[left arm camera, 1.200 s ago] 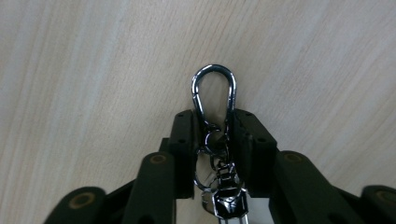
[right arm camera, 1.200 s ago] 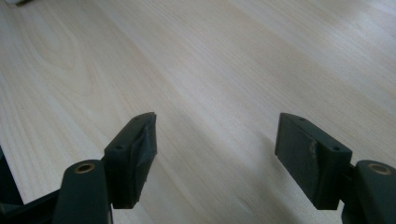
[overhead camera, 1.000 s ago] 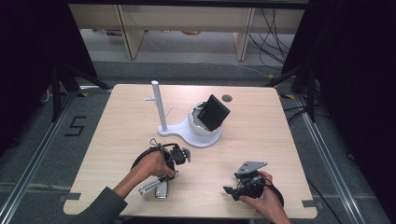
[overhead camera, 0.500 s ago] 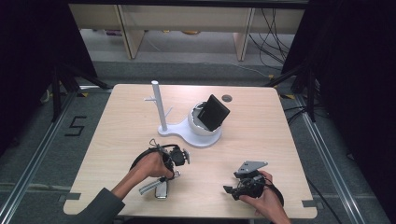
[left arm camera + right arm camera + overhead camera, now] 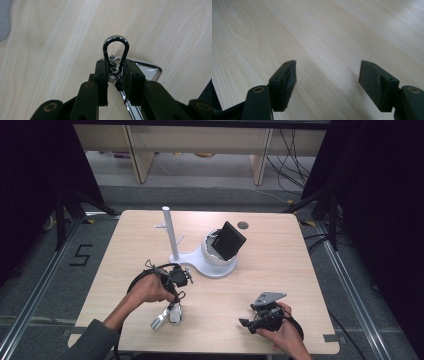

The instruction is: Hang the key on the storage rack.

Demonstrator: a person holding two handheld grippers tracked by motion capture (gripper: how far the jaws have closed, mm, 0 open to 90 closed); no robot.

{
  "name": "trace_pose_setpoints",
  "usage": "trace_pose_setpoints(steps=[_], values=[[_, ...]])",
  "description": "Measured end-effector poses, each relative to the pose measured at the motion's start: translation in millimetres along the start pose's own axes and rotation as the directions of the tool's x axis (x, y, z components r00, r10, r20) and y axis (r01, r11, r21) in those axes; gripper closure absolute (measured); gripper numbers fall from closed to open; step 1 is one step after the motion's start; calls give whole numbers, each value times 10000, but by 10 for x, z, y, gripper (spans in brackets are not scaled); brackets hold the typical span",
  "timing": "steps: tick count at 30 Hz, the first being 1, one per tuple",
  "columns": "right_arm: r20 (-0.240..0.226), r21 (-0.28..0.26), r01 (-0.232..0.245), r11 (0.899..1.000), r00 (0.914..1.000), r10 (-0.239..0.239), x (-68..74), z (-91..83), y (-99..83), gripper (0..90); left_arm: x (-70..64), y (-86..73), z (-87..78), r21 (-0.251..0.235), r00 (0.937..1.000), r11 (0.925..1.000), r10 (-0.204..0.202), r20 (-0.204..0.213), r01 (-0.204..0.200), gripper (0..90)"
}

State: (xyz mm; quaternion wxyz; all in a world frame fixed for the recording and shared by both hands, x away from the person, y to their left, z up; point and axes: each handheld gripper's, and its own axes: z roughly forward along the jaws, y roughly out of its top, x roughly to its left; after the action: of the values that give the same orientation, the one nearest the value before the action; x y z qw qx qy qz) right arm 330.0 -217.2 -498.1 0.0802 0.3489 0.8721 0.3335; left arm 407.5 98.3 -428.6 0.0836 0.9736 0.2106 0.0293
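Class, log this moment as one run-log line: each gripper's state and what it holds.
left gripper: shut on metal clip, at table | right gripper: open, holding nothing | white stand: untouched

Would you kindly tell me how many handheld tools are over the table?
2: the left tool near the table's front left, shut on a shiny metal keyring; the right tool open at the front right.

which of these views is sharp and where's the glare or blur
High view: soft overall, evenly lit table, dark surround. Left gripper view: the chrome loop is sharp with bright glints, held between the shut jaws of the left gripper, whose lower parts blur. Right gripper view: the right gripper has open jaws in fair focus, wood grain softens far off, faint shadows below.
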Motion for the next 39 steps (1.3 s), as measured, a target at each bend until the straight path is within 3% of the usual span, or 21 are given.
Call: trace_pose_setpoints(steps=[9, 13, 21, 25, 33, 34, 39], values=[[87, -146, 35, 9999, 10000, -34, -11, 20, 0, 314, 107, -86, -344, -872, 9985, 9957, -356, -422, 319, 741], [6, 73, -109, 9999, 9999, 109, -3, 8, 4, 314, 147, -114, -469, -1209, 9962, 9913, -594, -641, 513, 742], [20, -58, -57, 10000, 10000, 57, -5, 40, -3, 314, 249, -167, -702, -1422, 9914, 9866, -934, -914, 798, 743], [-1, 61, -9, 10000, 10000, 9, -13, 25, 2, 314, 297, -188, -818, -1776, 9877, 9789, -1201, -1005, 1010, 743], [-43, 134, -1, 9999, 10000, 2, -11, 31, 2, 315, 381, -232, -995, -1846, 9835, 9767, -1334, -1225, 1095, 744], [-32, 169, -17, 9999, 10000, 18, -11, 31, 1, 315, 380, -238, -1003, -1999, 9807, 9705, -1594, -1135, 1346, 744], [-23, 155, -20, 9999, 10000, 20, -12, 34, 1, 315, 465, -268, -1121, -2007, 9770, 9688, -1724, -1254, 1452, 744]])
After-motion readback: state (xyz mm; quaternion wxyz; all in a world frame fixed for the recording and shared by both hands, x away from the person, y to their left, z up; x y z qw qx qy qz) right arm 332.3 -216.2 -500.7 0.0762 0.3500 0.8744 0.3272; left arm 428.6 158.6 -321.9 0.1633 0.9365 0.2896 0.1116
